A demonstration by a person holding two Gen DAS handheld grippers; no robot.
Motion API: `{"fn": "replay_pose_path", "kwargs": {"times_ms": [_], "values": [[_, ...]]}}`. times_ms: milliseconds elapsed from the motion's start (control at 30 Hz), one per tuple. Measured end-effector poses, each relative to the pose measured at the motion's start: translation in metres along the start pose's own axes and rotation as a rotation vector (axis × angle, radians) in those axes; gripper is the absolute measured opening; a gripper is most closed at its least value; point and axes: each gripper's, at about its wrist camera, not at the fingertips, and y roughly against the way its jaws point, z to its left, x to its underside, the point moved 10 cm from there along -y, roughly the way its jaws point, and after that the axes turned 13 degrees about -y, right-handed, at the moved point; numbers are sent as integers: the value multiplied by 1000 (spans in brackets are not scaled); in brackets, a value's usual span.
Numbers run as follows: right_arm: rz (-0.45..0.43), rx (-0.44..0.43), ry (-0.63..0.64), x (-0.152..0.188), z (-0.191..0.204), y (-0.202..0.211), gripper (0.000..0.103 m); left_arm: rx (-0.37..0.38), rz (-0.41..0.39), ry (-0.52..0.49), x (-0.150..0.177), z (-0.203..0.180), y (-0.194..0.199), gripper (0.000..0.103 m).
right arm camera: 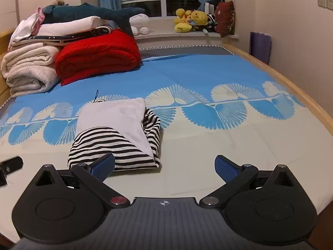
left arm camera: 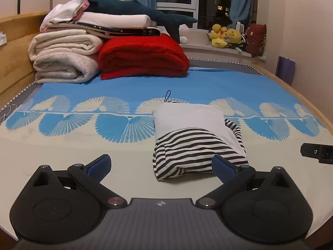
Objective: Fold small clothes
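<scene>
On the bedsheet point(left arm camera: 62, 141) lay the folded striped garment point(left arm camera: 193, 145), white panel on top, just ahead of my left gripper point(left arm camera: 161, 164) and right gripper point(right arm camera: 164, 165). Both had their blue-padded fingers spread wide, holding nothing. Behind sat a red blanket point(left arm camera: 143, 56).

Garment point(left arm camera: 195, 145) black-white striped, white; blanket point(left arm camera: 143, 56) red.

Warm indoor light, dark window point(left arm camera: 214, 2), sharp focus, fisheye-bent edges.
</scene>
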Motion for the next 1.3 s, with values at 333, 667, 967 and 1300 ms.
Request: {"fn": "replay_pose_path", "kwargs": {"times_ms": [333,667,967,1300], "values": [[-10,-20,49,10,5,11,101,47,38,67,29,-12,-4,103],[-8,-19,52,15,-2,3,102,16,16,36,24,-10,-14,103],[17,-15,87,30,10,-7,102,29,29,42,25,-12,-22,103],[42,6,97,36,15,-16,102,40,25,63,25,-12,-22,103]]}}
